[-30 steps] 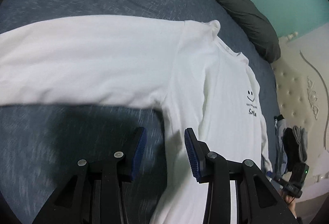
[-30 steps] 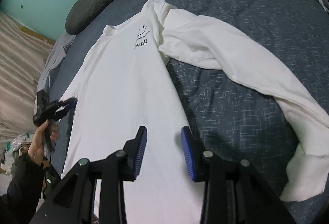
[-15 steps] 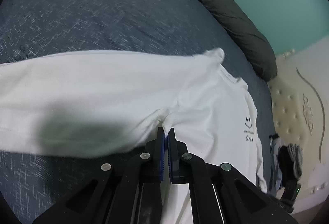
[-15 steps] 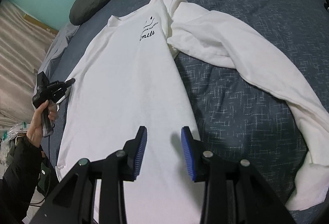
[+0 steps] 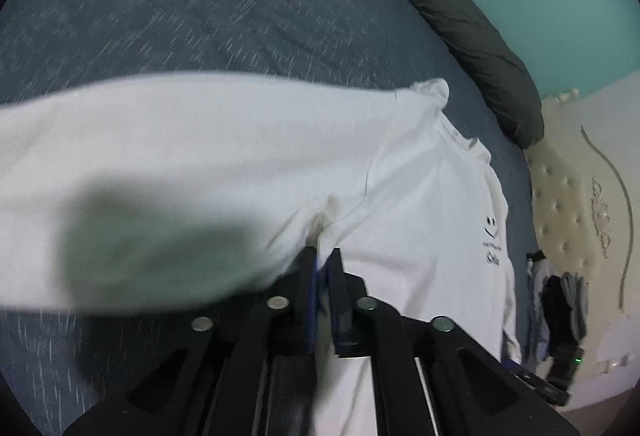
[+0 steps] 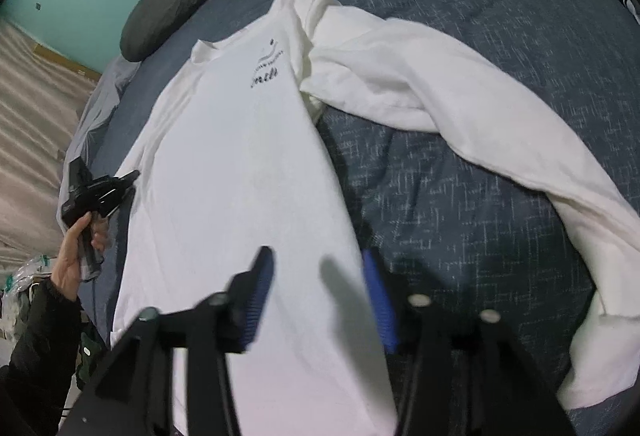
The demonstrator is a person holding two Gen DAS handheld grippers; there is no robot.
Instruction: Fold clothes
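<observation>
A white long-sleeved shirt (image 5: 420,236) with a small black smiley print lies flat on a blue-grey bed (image 5: 200,15). My left gripper (image 5: 322,256) pinches a bunched fold of the shirt at the armpit, where the sleeve (image 5: 200,155) meets the body. Its jaws are opening slightly, with the cloth still between the pads. In the right wrist view my right gripper (image 6: 316,260) hovers over the lower body of the shirt (image 6: 240,163), near its right edge. Its jaws are opening wide and hold nothing. The other sleeve (image 6: 440,87) trails off to the right.
A dark grey bolster (image 6: 180,3) lies along the far edge of the bed against a teal wall. A hand in a dark sleeve holds a black gripper (image 6: 100,191) at the shirt's left edge. A cream tufted headboard (image 5: 568,195) and piled clothes stand at the right.
My left gripper moved forward to the armpit and closed on the shirt, which now bunches between its pads. My right gripper's jaws spread wider while it stayed over the shirt's lower body.
</observation>
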